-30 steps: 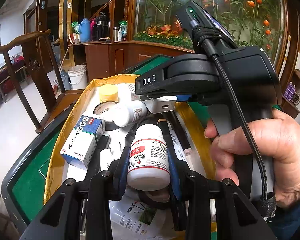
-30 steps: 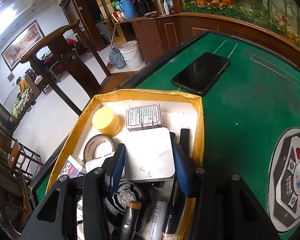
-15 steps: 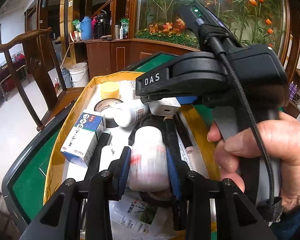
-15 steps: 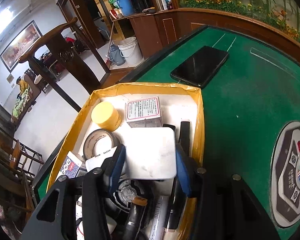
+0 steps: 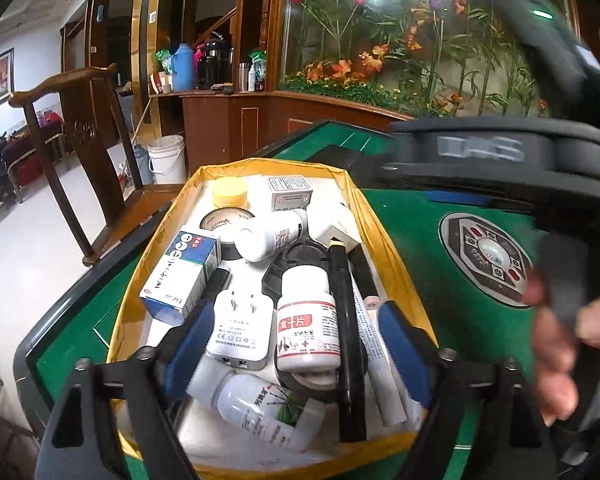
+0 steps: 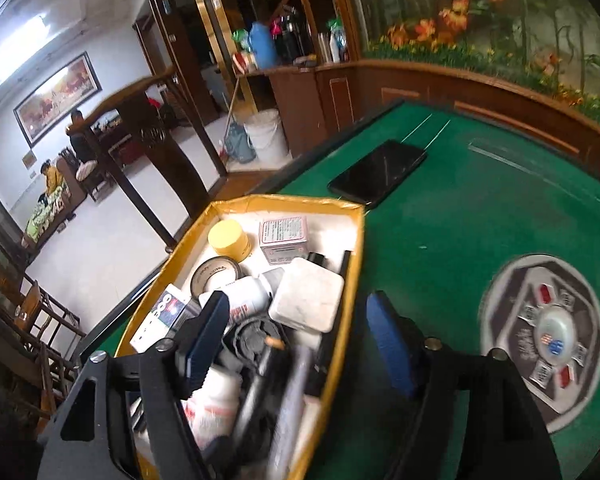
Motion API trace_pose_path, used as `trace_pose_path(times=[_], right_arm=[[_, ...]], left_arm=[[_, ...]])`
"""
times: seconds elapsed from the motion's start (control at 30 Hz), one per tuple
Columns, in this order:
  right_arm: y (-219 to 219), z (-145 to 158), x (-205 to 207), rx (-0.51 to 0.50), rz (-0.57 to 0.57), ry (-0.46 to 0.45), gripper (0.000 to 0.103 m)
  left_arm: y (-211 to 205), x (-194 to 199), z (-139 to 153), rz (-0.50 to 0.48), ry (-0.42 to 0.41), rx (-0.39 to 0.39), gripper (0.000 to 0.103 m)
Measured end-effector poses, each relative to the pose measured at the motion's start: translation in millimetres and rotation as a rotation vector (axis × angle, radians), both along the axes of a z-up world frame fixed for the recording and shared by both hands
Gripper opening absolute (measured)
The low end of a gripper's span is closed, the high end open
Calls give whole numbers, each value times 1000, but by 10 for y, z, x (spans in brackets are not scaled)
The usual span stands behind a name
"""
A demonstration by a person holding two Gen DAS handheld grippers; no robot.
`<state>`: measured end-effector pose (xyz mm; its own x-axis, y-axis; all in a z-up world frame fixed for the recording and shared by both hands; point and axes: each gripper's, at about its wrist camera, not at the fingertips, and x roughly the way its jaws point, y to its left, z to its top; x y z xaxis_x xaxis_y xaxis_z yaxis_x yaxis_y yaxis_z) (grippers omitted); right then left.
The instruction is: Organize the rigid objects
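- Change from a second ago: my left gripper (image 5: 296, 344) then pinched the white pill bottle (image 5: 309, 320) between its blue pads; now the jaws are opening, well spread, and the pads stand clear of it on both sides.
- Change on the right: my right gripper (image 6: 296, 344) then clamped the white square case (image 6: 307, 294); now its jaws are opening and the case lies free ahead of the fingertips, inside the yellow box (image 6: 352, 276).
- The right gripper's body, blurred in the left wrist view, now sits over the green table (image 5: 412, 248) to the right of the box rather than above its contents.
- Pill bottle — lies among the clutter in the near half of the box (image 5: 380, 236). Its long axis runs roughly along the box, white cap toward the far end, red-printed label facing up.
- Just left of it lies a white plug adapter (image 5: 238, 330), prongs toward the far end; just right, a black marker (image 5: 346, 320) runs parallel to the bottle.
- Left gripper holds nothing; bottle and adapter both lie between its spread pads, untouched as far as I can see.
- Right gripper holds nothing; its left pad hangs over the box contents, its right pad outside the box wall, over the table — contact with the wall I cannot tell.
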<state>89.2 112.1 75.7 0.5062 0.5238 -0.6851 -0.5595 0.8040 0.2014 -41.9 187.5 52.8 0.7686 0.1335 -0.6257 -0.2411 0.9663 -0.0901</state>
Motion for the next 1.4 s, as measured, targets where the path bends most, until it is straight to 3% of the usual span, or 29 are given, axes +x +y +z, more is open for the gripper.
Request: trace_pose_path(times=[0.3,0.43,0.53,0.63,0.77,0.93,1.17,1.4], right_arm=[[-852,50,-667,7,-57,-112,82],[-1251,-67,-938,6,-105,-147,91],[-1429,-187,-1057,12,-146,-144,92],[-1423,-251,-1177,-13,-124,-152,94],[-1261,-304,-1261,-85,-76,-200,97],[-1231,-315,-1338,-75,-48,-206,97],[-1178,-275,-1448,-54,-15,-242,97],[-1076,-260,-1576,-54,45,-289,97]], left_arm=[[-126,-245,-5,-5,-33,40,100],[-72,-350,18,-21,-19,-38,101],[-65,-469,89,-16,-43,-16,101],[-44,-595,158,29,-73,25,102],[-72,-644,247,69,-15,104,102],[36,-673,300,54,64,52,102],[90,-867,434,145,-10,151,102],[228,-922,349,228,-14,144,102]])
